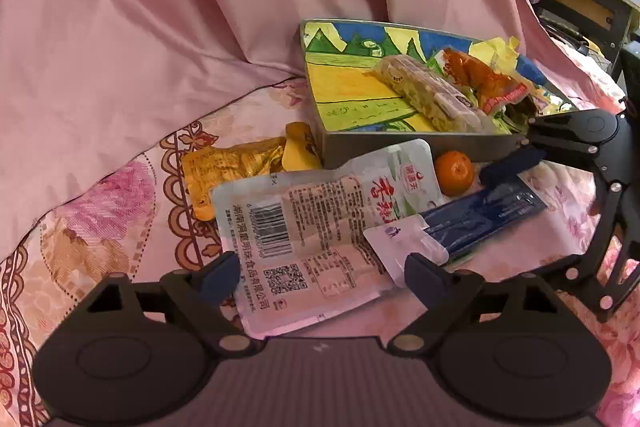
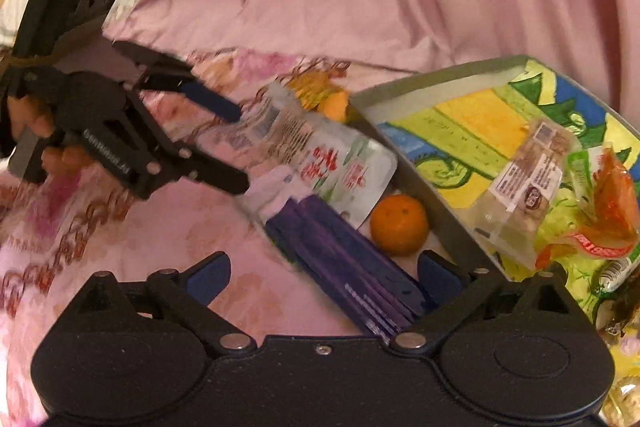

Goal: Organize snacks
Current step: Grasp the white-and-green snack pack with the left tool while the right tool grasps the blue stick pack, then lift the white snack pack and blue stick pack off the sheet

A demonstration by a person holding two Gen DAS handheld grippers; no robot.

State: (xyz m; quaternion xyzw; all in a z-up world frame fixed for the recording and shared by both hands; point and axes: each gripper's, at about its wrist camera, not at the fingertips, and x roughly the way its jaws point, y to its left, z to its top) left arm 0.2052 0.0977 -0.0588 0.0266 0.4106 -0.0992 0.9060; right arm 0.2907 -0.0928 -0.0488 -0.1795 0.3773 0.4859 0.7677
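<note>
Beside the painted tray (image 1: 320, 39) — a white, red-lettered pouch (image 1: 320, 223), barcode up.

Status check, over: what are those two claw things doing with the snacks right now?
Left gripper open over white pouch. Right gripper open over blue packet. Nothing held. Orange beside box.
</note>
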